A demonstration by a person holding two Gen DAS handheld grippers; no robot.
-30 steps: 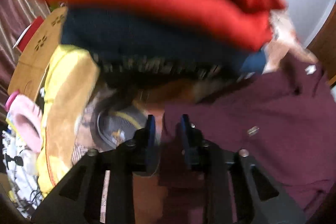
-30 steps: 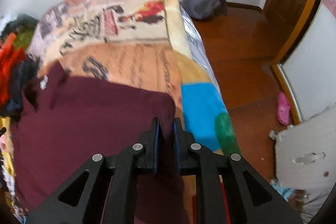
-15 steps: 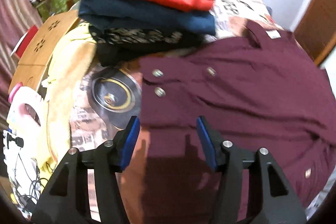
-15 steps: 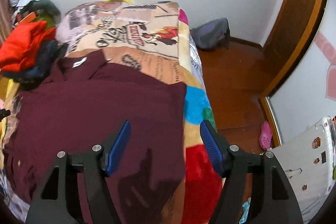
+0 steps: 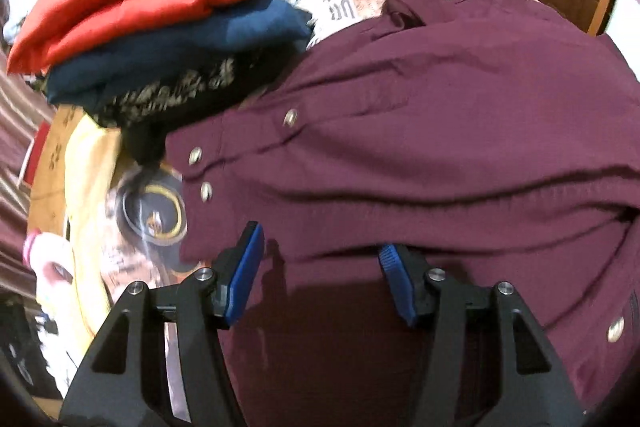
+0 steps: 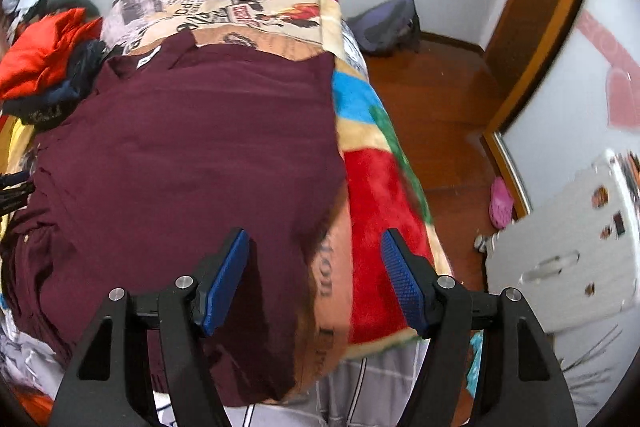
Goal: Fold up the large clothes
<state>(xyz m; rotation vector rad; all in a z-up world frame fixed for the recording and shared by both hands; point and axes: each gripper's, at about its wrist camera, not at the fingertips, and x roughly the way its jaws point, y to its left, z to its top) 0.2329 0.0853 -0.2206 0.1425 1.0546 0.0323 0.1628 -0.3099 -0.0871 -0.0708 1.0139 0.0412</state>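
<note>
A large maroon snap-button shirt (image 5: 440,107) lies spread on the bed with its collar label at the far end. My left gripper (image 5: 320,243) hovers over the shirt's near left part; its blue pads stand apart and are closing slightly, with fabric below them but nothing pinched. In the right wrist view the same shirt (image 6: 192,147) covers the left of the bed. My right gripper (image 6: 315,239) is open above the shirt's near right edge and the patterned blanket (image 6: 376,195), holding nothing.
A stack of folded clothes (image 5: 160,7), red on navy on black, sits at the shirt's far left. A yellow cloth (image 5: 92,163) lies to the left. Right of the bed are a wooden floor (image 6: 440,115), a pink slipper (image 6: 502,203), a white board (image 6: 568,247) and a dark bag (image 6: 388,23).
Both grippers were shut on the maroon fabric a second ago; they have opened, let it go and drawn back toward the near end. The shirt now lies flat.
</note>
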